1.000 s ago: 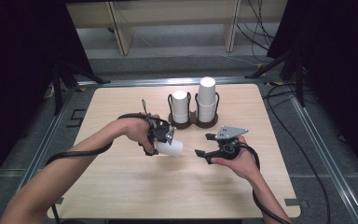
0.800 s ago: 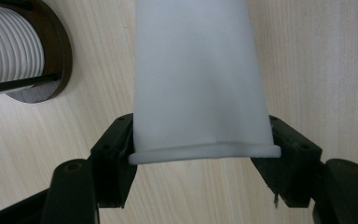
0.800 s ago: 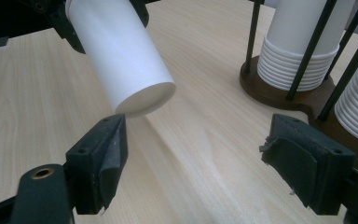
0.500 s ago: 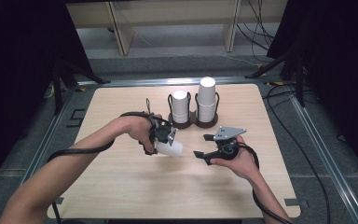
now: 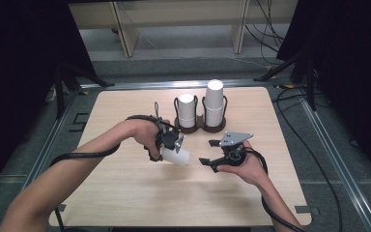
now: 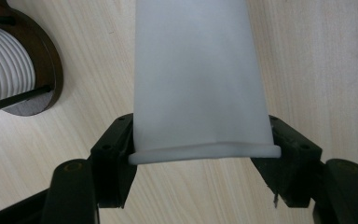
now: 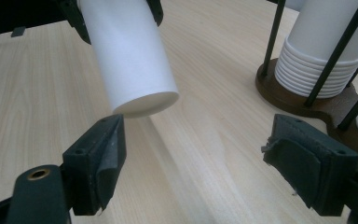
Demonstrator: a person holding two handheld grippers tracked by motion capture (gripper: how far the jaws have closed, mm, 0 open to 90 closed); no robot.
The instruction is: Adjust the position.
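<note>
In the left gripper view, the left gripper (image 6: 205,154) clamps a white paper cup (image 6: 198,74) at its rim, one black jaw on each side, with the cup's body running up toward twelve o'clock over the wooden table (image 6: 317,60). This view hides the cup's base. The right gripper view shows that base, closed and tilted down just above the table, at about eleven o'clock from the right gripper (image 7: 193,158), whose jaws stand wide with nothing between them. From the high view, the cup hangs near the table's middle. Farther off, toward twelve o'clock, a dark two-post cup holder (image 5: 200,126) carries two cup stacks, the right stack (image 5: 214,101) taller than the left stack (image 5: 187,108).
</note>
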